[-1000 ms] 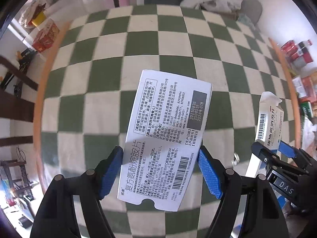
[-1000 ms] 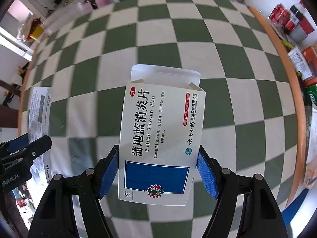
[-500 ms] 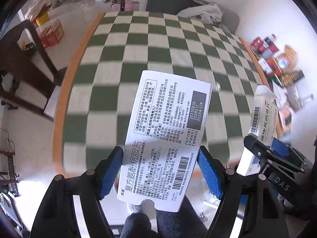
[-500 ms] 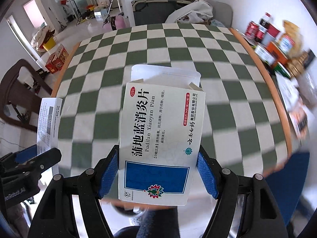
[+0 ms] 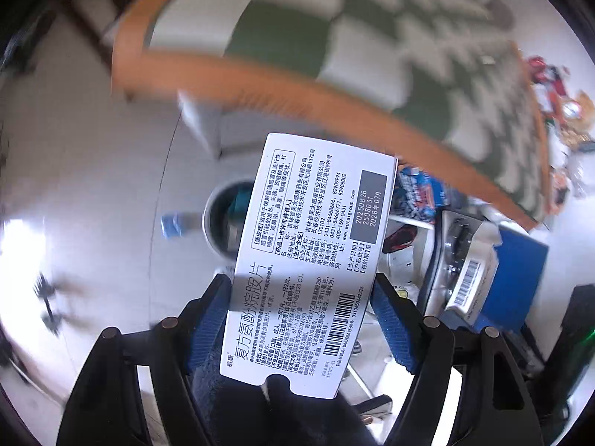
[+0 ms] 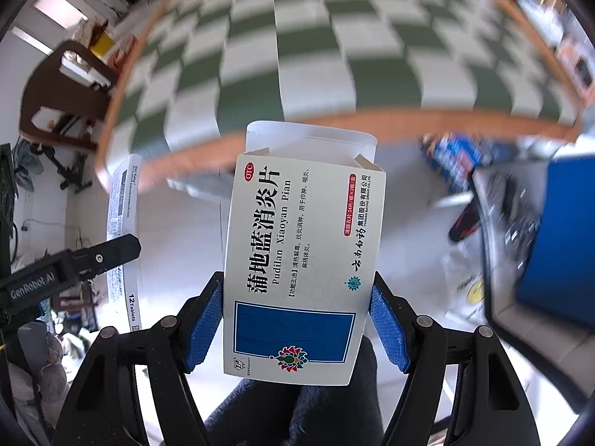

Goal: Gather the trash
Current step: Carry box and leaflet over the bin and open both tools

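Left claw [image 5: 301,319] tight on white medicine box [image 5: 308,260], right claw [image 6: 297,319] on blue-panelled carton [image 6: 301,260]

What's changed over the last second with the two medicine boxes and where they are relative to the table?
Both claws have carried their boxes back off the checkered table, past its wooden edge, and now hang over the floor. Unchanged: the left claw grips the white box, and the right claw grips the blue-panel box with its flap open.
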Motion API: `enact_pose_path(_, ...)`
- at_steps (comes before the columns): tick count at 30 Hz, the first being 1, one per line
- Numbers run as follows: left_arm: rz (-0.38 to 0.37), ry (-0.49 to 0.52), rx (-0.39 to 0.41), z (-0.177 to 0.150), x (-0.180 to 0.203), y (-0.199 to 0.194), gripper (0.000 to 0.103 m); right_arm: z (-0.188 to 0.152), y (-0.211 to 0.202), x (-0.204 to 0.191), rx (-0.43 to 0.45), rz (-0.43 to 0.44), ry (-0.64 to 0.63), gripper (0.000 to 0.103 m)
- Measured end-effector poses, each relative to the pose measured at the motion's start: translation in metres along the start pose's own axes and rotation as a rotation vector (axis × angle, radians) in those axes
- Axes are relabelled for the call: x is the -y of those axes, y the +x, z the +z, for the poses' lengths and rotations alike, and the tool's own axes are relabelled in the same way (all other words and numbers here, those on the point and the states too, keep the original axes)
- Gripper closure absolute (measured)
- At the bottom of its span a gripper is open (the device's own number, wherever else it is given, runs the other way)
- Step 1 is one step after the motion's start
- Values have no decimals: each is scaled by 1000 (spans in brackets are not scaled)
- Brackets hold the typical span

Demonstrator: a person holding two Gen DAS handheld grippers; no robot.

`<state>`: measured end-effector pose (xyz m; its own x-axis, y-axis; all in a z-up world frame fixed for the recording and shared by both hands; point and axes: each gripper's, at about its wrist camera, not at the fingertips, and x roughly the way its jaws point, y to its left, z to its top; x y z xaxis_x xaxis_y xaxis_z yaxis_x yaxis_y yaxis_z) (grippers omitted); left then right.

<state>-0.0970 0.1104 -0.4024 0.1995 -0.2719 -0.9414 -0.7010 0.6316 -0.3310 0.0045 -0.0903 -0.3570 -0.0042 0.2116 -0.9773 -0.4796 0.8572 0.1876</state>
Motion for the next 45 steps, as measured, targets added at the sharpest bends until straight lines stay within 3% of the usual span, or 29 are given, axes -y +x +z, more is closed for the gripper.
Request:
enact_pose_path(5,-14,-105,-61,11,-39,94,29,-19,100,21,-108,33,24,28)
enact_pose_path(8,-20,-142,-87,25,-58,155,29,-21,180,37,-178,77,47,28)
enact_pose_path(14,-22,-138,-165,50,-93,269,29,-16,312,41,-244,106,13,27)
enact_pose_path(17,14,-100,-197,56,-109,310,28,-13,369,33,-266,112,-36,27)
enact_pose_path(18,31,-89,-196,58,-115,321,24,-13,389,30,-272,109,-52,27)
enact_pose_path(21,70,-79,-183,62,-130,335,0,-13,435,26,-309,107,-65,26)
enact_pose_path(22,80,-77,-180,62,-134,337,0,-14,446,24,-319,114,-69,23)
enact_pose_path(23,94,-75,-177,62,-138,338,0,-15,455,22,-326,116,-73,7)
enact_pose_path(24,107,-77,-168,61,-142,337,0,-16,462,21,-331,115,-75,0)
enact_pose_path(28,178,-54,-108,53,-147,318,0,-16,467,18,-312,74,-96,0)
enact_pose_path(30,234,-23,-75,45,-146,302,0,-16,460,17,-296,31,-101,0)
enact_pose_path(34,271,-1,-58,34,-134,272,0,-13,430,21,-258,-51,-103,0)
enact_pose_path(45,266,99,2,-17,-53,127,0,-21,262,12,-187,-86,-113,0)
